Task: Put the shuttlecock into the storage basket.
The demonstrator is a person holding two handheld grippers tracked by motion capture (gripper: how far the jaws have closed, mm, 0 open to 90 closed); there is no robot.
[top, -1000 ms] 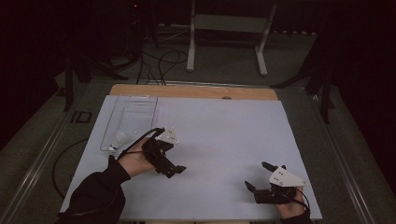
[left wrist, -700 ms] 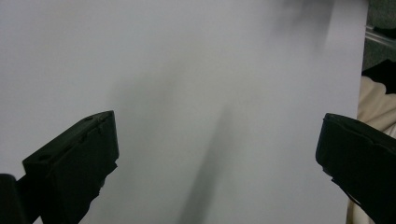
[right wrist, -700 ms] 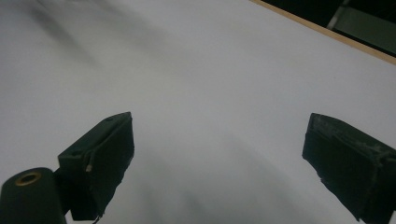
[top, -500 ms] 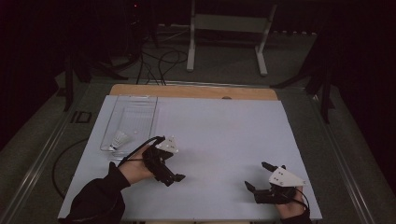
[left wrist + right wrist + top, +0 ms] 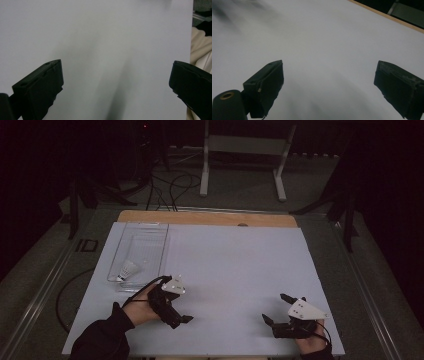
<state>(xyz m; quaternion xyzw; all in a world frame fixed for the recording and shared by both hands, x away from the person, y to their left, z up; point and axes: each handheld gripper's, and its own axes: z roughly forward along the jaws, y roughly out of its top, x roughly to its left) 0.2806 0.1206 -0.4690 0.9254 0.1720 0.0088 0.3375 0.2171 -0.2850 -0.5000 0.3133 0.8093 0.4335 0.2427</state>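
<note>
Fingers of both grippers are spread wide with nothing between them. Two grippers sit over the white table (image 5: pixel 235 265): the left gripper (image 5: pixel 181 320) near the front-left corner, the right gripper (image 5: pixel 276 309) near the front-right corner. One shuttlecock (image 5: pixel 127 269) lies in one clear tray (image 5: pixel 145 232) along the table's left edge, close behind the left gripper.

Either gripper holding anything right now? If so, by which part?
Nothing held. Left gripper and right gripper both have jaws wide open over the bare white table. The shuttlecock lies in the clear tray, untouched.
</note>
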